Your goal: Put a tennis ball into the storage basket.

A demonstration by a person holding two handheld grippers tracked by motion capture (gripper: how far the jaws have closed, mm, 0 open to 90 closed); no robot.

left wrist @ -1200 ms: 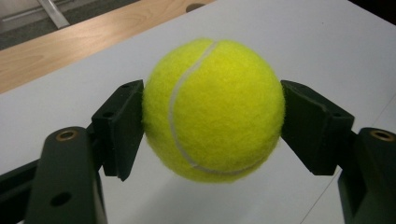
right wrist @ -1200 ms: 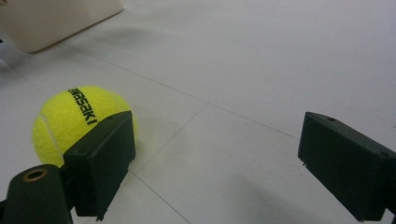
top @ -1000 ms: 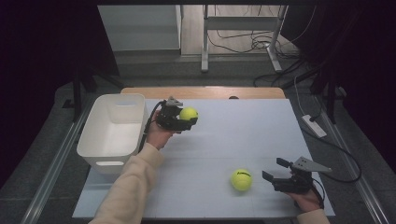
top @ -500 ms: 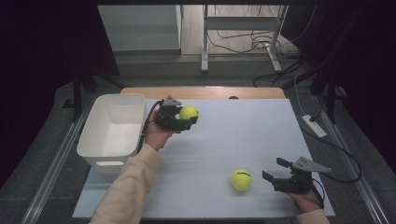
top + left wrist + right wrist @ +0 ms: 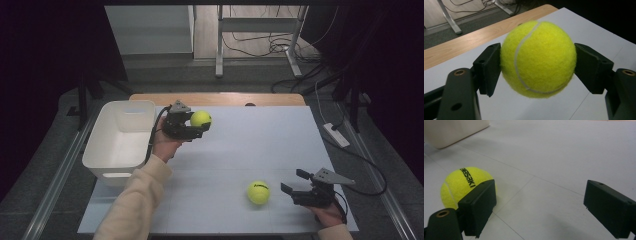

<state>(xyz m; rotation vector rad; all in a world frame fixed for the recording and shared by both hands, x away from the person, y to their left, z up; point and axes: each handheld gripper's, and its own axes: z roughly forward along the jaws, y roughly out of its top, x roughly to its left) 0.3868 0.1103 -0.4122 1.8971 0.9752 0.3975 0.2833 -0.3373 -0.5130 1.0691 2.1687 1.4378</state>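
where right claw (image 5: 540,207) pad overlaps, second ball (image 5: 461,185) partly hidden.

Fixed cam up high, looking fwd/down over table (image 5: 240,150); gripper cams close-up along jaws, all sharing tabletop.

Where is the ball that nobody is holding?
In the high view the loose tennis ball lies on the white table, near its front edge, just left of the open right gripper.
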